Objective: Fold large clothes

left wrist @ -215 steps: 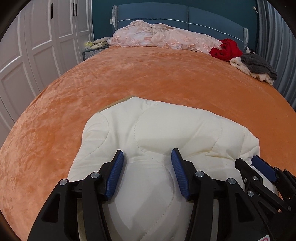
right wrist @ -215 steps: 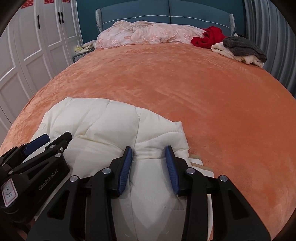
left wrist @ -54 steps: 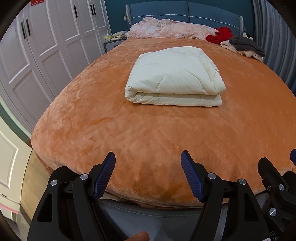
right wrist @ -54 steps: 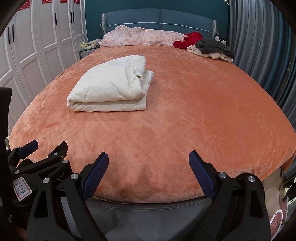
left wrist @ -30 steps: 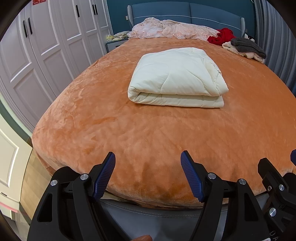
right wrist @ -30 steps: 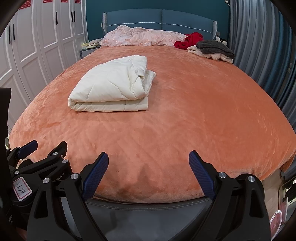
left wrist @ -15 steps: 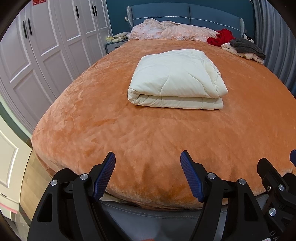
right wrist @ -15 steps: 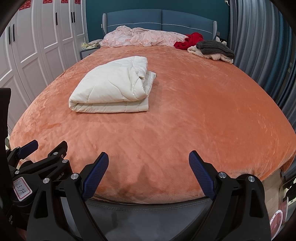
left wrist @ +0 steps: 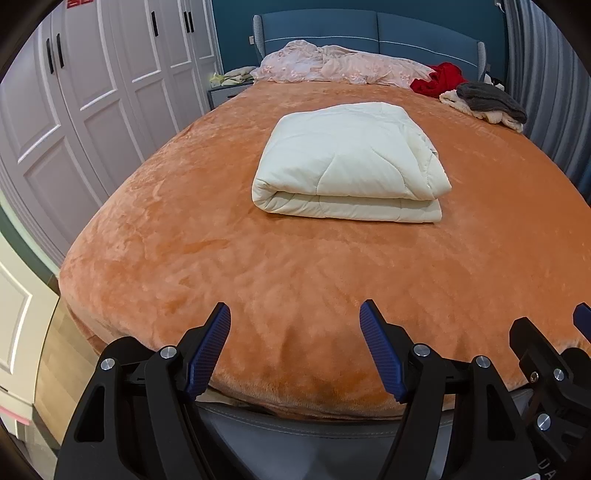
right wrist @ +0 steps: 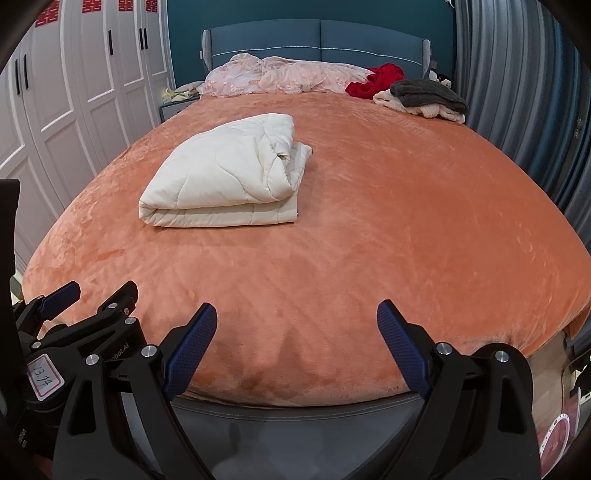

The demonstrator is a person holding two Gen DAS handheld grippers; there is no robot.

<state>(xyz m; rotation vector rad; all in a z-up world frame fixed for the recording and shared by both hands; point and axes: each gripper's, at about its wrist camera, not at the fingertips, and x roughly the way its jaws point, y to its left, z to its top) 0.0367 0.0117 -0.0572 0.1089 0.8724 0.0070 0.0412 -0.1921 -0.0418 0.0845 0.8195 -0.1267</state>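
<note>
On the orange plush bed (left wrist: 184,236) lies a cream quilted garment (left wrist: 349,164), folded into a thick rectangle. Left claw (left wrist: 295,347) and right claw (right wrist: 295,349) hover spread and empty at the bed's foot, well apart from it; folding looks finished.

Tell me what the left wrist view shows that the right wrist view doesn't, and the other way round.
Only the left wrist view: wooden floor beside the bed's left edge.

Only the right wrist view: the folded quilt's layered right end, a numbered label on the left gripper, and red paper cutouts on the wardrobe doors.

Both: the cream quilt folded on the orange bedspread, the pink bedding, red garment and grey garment by the headboard, and open, empty jaws.
</note>
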